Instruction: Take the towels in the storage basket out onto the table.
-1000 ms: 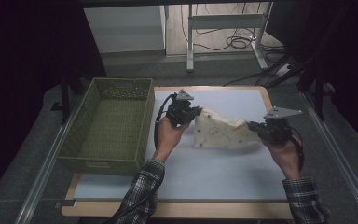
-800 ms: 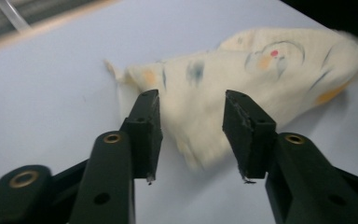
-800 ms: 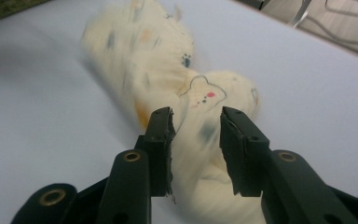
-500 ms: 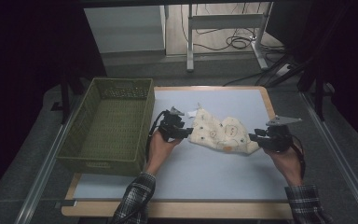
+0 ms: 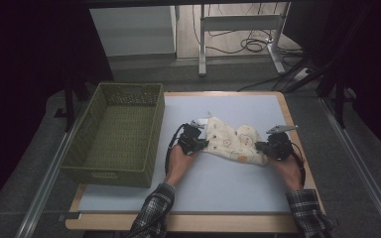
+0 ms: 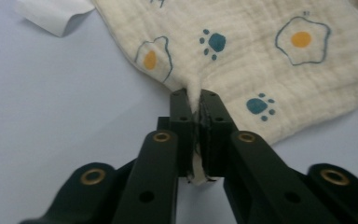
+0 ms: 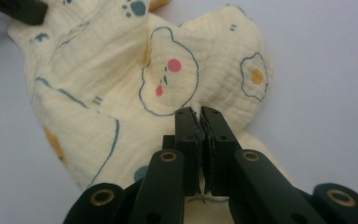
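High view
Desk (image 5: pixel 228 186): pale top with a wooden rim.
Basket (image 5: pixel 82 168): green, woven, on the desk's left side, well apart from the cloth.
Cloth (image 5: pixel 230 141): cream, printed, lying crumpled on the desk between the two claws.
Left claw (image 5: pixel 202 142): at the cloth's left edge, touching it; hand and checked sleeve behind it.
Right claw (image 5: pixel 261 148): at the cloth's right edge, touching it; grey plate on top.

Left gripper view
Left claw (image 6: pixel 195 100): jaws pressed together, a fold of the cloth's edge pinched between them.
Cloth (image 6: pixel 261 51): fried-egg and blue paw prints; spreads away from the jaws, flat on the desk.
Label (image 6: pixel 51 14): white tab at the cloth's far corner, on the desk.
Desk (image 6: pixel 60 116): bare to the left of the jaws.

Right gripper view
Right claw (image 7: pixel 200 114): jaws closed tight on a bunched edge of the cloth.
Cloth (image 7: pixel 121 102): bear face with pink cheeks just beyond the jaw tips, egg print to the right; wrinkled.
Left claw (image 7: pixel 16 9): dark, at the top left corner, on the cloth's far edge; state not clear here.
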{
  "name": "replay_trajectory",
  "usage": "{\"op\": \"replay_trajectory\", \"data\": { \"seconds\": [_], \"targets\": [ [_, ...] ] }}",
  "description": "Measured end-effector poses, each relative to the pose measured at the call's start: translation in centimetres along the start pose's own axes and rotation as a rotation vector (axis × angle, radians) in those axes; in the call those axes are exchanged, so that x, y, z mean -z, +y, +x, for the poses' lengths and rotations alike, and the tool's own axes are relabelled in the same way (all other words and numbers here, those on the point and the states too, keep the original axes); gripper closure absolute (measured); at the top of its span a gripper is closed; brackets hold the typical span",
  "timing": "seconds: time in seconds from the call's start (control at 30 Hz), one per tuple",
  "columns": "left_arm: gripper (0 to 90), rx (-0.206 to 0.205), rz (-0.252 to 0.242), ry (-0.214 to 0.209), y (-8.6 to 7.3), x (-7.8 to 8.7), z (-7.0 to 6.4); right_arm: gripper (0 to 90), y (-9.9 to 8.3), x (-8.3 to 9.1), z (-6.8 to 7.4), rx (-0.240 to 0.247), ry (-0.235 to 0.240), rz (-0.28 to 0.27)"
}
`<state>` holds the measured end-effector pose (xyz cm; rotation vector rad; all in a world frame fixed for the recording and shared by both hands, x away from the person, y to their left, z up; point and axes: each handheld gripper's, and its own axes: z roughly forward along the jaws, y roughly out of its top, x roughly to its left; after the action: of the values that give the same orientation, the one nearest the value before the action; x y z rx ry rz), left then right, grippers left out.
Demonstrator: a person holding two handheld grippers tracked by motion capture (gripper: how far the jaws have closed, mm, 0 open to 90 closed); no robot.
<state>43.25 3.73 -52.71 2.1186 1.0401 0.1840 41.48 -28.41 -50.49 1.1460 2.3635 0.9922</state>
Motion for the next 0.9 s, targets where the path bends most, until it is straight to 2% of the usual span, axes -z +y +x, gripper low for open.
{"op": "replay_trajectory", "data": {
  "seconds": [0.1, 0.17, 0.23, 0.3, 0.33, 0.37, 0.47, 0.63, 0.73, 0.8, 0.9],
  "targets": [
    [86.4, -0.014, 0.003, 0.005, -0.5, 1.5, -0.6, 86.3, -0.6, 0.8, 0.6, 0.013, 0.004, -0.007],
    [86.4, -0.011, 0.005, -0.013, -0.9, 2.4, -1.0, 86.3, -1.2, 1.9, 1.1, 0.028, 0.011, -0.009],
    [85.8, -0.014, 0.028, -0.03, -2.0, 3.6, -1.9, 86.2, -1.7, 2.7, 1.7, 0.03, 0.031, -0.006],
    [78.2, -0.023, 0.036, -0.035, -2.7, 4.1, -2.3, 83.5, -2.6, 3.7, 2.6, 0.039, 0.065, 0.01],
    [73.0, -0.027, 0.027, -0.012, -3.0, 4.5, -2.5, 79.9, -2.8, 3.9, 2.8, 0.045, 0.072, 0.018],
    [65.8, -0.028, 0.014, 0.017, -3.1, 4.8, -2.6, 76.1, -3.1, 4.2, 3.1, 0.056, 0.068, 0.025],
    [61.0, -0.011, -0.016, 0.033, -2.4, 5.2, -2.0, 68.7, -2.7, 4.9, 2.9, 0.053, 0.043, 0.008],
    [60.2, -0.018, -0.028, 0.077, -0.6, 4.0, -0.9, 68.5, -0.5, 4.7, 1.4, 0.04, -0.008, -0.026],
    [57.0, 0.0, -0.029, 0.07, 0.2, 2.7, -0.1, 68.2, 0.7, 3.9, 0.4, 0.022, -0.031, -0.04],
    [52.1, 0.022, -0.028, 0.069, 0.6, 1.7, 0.4, 65.0, 1.4, 3.4, -0.3, 0.004, -0.053, -0.052],
    [49.5, 0.025, -0.026, 0.087, 1.1, 0.4, 0.7, 63.3, 2.2, 2.8, -1.0, -0.025, -0.064, -0.065]
  ]
}}
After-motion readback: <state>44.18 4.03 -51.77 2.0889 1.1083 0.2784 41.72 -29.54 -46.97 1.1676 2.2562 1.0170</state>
